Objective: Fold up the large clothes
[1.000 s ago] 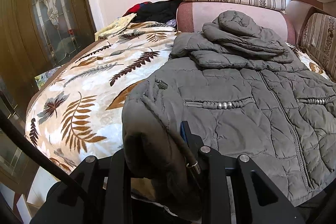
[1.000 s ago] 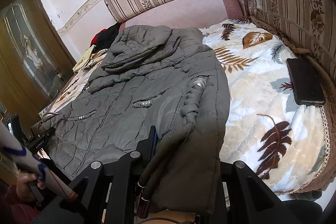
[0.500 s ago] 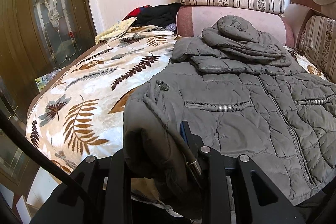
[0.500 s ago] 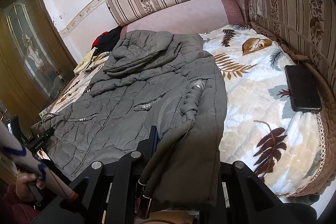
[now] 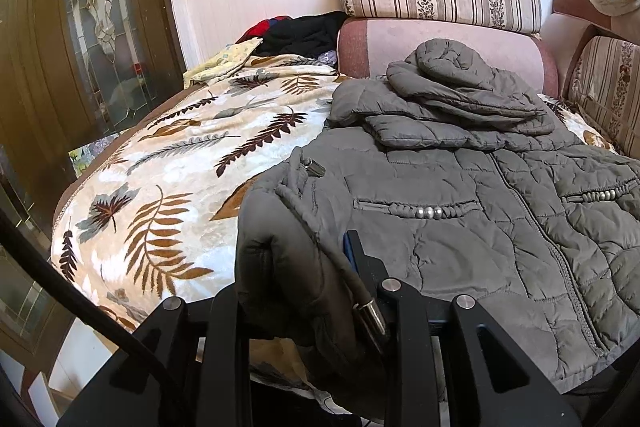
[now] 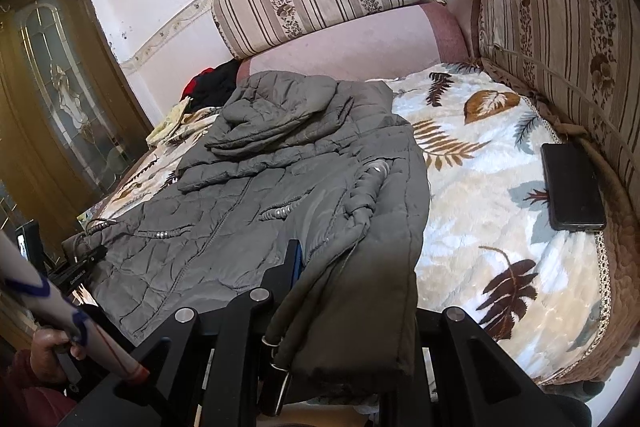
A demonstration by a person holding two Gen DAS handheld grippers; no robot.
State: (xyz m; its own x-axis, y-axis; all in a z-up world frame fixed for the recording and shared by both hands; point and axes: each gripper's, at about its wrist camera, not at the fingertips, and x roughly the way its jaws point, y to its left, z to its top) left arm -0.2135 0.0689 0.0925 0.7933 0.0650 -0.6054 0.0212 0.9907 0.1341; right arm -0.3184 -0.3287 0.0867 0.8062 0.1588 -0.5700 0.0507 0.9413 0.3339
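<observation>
A grey quilted hooded jacket (image 5: 460, 195) lies front-up on a leaf-patterned blanket (image 5: 168, 171), hood toward the sofa back. It also shows in the right wrist view (image 6: 240, 211). My left gripper (image 5: 304, 291) is shut on the jacket's bottom left corner, bunched between its fingers, with a drawstring toggle (image 5: 370, 311) hanging over it. My right gripper (image 6: 344, 307) is shut on the bottom right corner of the hem, with a drawstring end (image 6: 276, 343) dangling. Both corners are lifted slightly off the blanket.
A black phone (image 6: 574, 187) lies on the blanket at the right by striped cushions (image 6: 560, 27). Dark and red clothes (image 5: 296, 33) are piled at the back left. A wooden glass door (image 5: 80, 47) stands left. The other gripper and a hand (image 6: 52, 343) show at lower left.
Both grippers have pulled back and risen slightly with the hem corners held, so more of the wall and cushions shows. The jacket body has stayed in place.
</observation>
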